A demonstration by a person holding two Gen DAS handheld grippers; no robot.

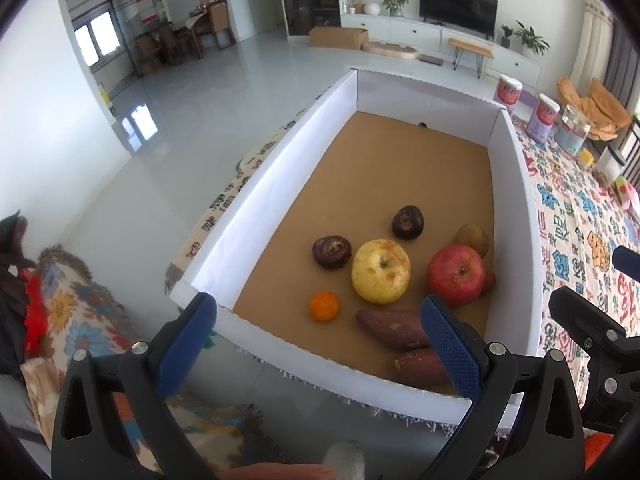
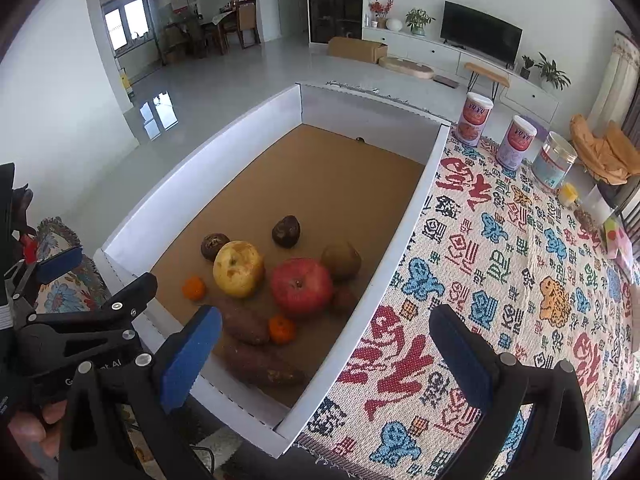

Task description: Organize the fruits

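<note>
Patterned woven tablecloth [image 2: 500,280] carries our white-walled cardboard tray [image 2: 404,236]; round red apple [image 2: 301,286] and yellow apple [image 2: 238,268] crowd inside, so our wide-open, empty left gripper [image 1: 320,344] and right gripper [image 2: 324,344] risk nudging neighbours rolling

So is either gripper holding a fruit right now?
No, the left gripper and right gripper are both open and empty.

R tool [image 2: 326,344] open, empty | fruit in white box [image 2: 404,240]: red apple [image 2: 301,285], yellow apple [image 2: 238,267]
</note>
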